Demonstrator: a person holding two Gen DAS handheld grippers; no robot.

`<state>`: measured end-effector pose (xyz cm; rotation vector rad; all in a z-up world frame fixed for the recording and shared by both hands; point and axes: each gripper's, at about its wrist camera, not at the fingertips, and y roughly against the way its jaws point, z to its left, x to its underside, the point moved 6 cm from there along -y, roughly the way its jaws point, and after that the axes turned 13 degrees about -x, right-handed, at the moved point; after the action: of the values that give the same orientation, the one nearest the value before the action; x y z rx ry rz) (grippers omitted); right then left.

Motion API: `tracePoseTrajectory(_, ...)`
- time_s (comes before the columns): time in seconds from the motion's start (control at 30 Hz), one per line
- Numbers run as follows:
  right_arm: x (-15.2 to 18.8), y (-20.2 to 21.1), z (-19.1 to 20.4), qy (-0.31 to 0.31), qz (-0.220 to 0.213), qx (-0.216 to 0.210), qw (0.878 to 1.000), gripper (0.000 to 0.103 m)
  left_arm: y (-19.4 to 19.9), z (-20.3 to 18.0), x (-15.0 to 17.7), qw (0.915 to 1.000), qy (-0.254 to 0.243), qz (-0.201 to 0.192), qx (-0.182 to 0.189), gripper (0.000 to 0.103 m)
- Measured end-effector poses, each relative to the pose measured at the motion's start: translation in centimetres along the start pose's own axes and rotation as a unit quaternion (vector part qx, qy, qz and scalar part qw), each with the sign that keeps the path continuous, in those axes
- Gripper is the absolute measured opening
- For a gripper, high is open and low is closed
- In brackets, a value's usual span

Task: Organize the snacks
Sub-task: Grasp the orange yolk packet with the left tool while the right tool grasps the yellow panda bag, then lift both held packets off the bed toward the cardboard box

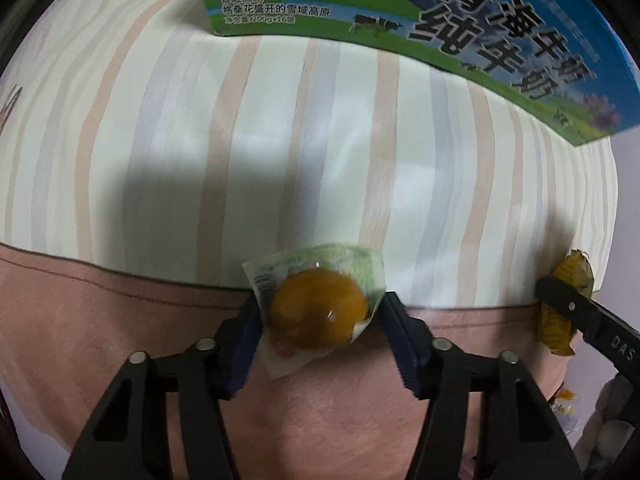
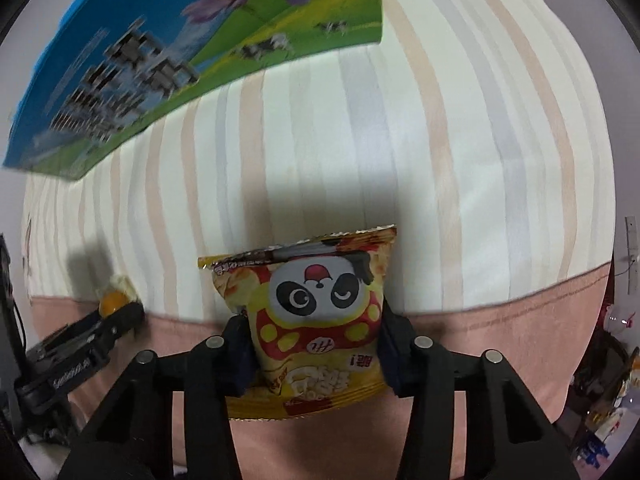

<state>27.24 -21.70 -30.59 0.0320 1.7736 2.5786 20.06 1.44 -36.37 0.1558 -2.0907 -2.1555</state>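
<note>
The left gripper (image 1: 320,312) pinches a glossy, round amber jelly cup (image 1: 318,314) with a crinkled foil lid. The right gripper (image 2: 314,344) clamps a puffy yellow panda snack bag (image 2: 316,312). Both hover over striped cloth (image 1: 280,140), near a printed cardboard milk box (image 1: 460,20).

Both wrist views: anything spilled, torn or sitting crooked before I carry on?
Nothing spilled or torn. The left gripper holds a sealed orange jelly cup, the right gripper an intact panda snack bag, printed upside down to its camera. The milk carton box looks slanted, probably fisheye distortion.
</note>
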Motion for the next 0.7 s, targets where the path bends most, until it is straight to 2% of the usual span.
tracePoseTrajectory(0.13,2.1,-0.2,0.6,0.013,0.019,-0.01,1.0,0.05,0.7,-0.7,2.9,1.0,-0.002,0.007,0.0,0.041)
tracePoseTrajectory(0.23,3.3,-0.5,0.7,0.012,0.021,-0.015,1.0,0.05,0.3,-0.5,4.2,0.9999,0.005,0.009,0.01,0.041)
tracePoseTrajectory(0.3,3.1,-0.6,0.6,0.003,0.021,-0.02,1.0,0.053,0.9,1.4,5.3,0.9996,0.022,0.004,0.018,0.041)
tracePoseTrajectory(0.37,2.6,-0.4,0.5,-0.008,0.024,-0.032,0.999,0.056,1.8,1.7,5.0,0.9996,0.017,-0.013,0.019,0.048)
tracePoseTrajectory(0.43,2.4,0.0,0.0,-0.016,0.03,-0.043,0.999,0.057,2.7,1.6,5.1,0.9995,-0.011,-0.028,0.008,0.058)
tracePoseTrajectory(0.47,2.5,0.1,-0.6,-0.016,0.031,-0.045,0.998,0.058,3.3,1.6,5.1,0.9987,-0.031,-0.04,-0.002,0.06)
tracePoseTrajectory(0.53,2.6,0.4,-1.0,-0.015,0.034,-0.046,0.998,0.058,3.9,1.0,5.1,0.9945,-0.082,-0.059,-0.029,0.067)
tracePoseTrajectory(0.57,2.4,0.4,-0.8,-0.015,0.034,-0.045,0.998,0.058,3.8,0.3,4.9,0.9915,-0.108,-0.063,-0.037,0.068)
tracePoseTrajectory(0.63,2.4,0.5,-0.7,-0.014,0.035,-0.044,0.998,0.06,3.1,-1.1,4.9,0.9843,-0.16,-0.054,-0.052,0.069)
tracePoseTrajectory(0.7,2.3,-0.3,0.0,-0.014,0.037,-0.043,0.998,0.06,1.6,-2.4,5.2,0.9735,-0.216,-0.034,-0.067,0.069)
